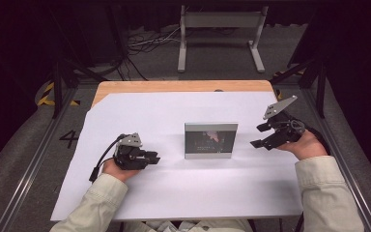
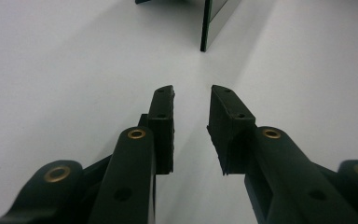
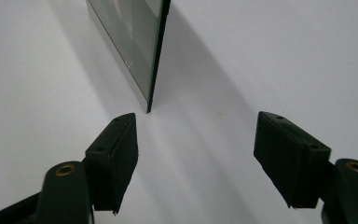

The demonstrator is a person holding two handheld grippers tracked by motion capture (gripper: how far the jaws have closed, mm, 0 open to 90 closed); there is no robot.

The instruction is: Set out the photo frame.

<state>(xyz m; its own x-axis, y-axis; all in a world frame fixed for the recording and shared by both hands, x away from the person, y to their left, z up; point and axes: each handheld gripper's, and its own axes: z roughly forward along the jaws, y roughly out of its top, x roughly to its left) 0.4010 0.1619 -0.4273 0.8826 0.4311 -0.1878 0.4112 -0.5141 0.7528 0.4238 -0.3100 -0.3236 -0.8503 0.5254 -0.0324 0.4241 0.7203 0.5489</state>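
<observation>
A small framed panel [image 1: 210, 140] with a grey border and a dark glossy face stands upright at the middle of the white sheet [image 1: 174, 188]. My left gripper [image 1: 155, 158] rests low to its left and points at it, jaws a little apart with nothing between them. In the left gripper view the left gripper [image 2: 192, 88] faces the panel's thin edge [image 2: 207, 28] some way ahead. My right gripper [image 1: 257, 136] hovers just right of the panel, jaws wide. In the right gripper view the right gripper [image 3: 196, 116] is open, with the panel's near corner [image 3: 148, 105] just beyond the left jaw.
The white sheet covers most of a wooden table [image 1: 174, 86], whose far edge shows bare. A grey metal stand [image 1: 220, 34] and cables [image 1: 145, 41] are on the floor behind. Metal rails [image 1: 34, 159] run along both sides of the table.
</observation>
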